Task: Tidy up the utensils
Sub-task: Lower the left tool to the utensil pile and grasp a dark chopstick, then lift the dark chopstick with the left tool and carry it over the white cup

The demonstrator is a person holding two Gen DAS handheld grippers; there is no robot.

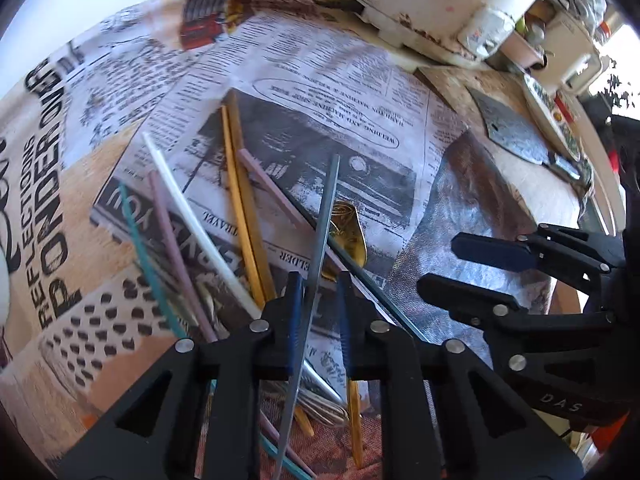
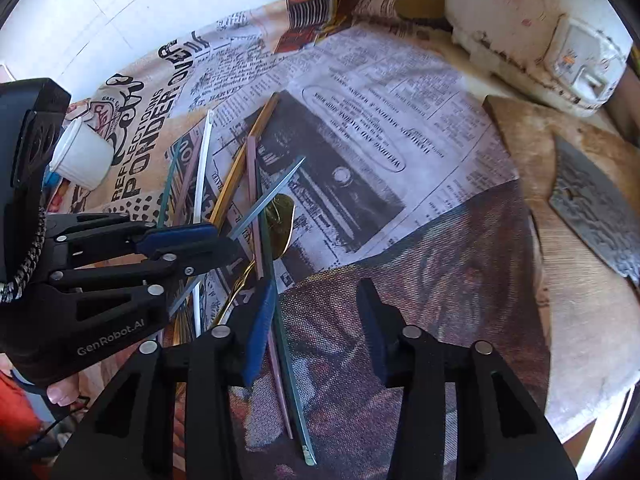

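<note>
A heap of coloured chopsticks (image 1: 240, 216) and a gold spoon (image 1: 349, 232) lies on the newsprint tablecloth (image 1: 320, 80). A grey-blue chopstick (image 1: 322, 236) passes between the fingers of my left gripper (image 1: 320, 284), raised above the heap; the jaws stand a little apart around it. In the right wrist view the same gripper (image 2: 216, 242) holds that chopstick (image 2: 272, 196). My right gripper (image 2: 316, 300) is open and empty, low over the cloth, with a teal chopstick (image 2: 288, 360) and a pink one beside its left finger. It shows at the right of the left wrist view (image 1: 472, 268).
A white cup (image 2: 82, 156) lies on its side at the far left. A cleaver (image 2: 596, 200) rests on a wooden board (image 2: 520, 128) at the right. A white rice cooker (image 2: 532, 20) stands at the back right.
</note>
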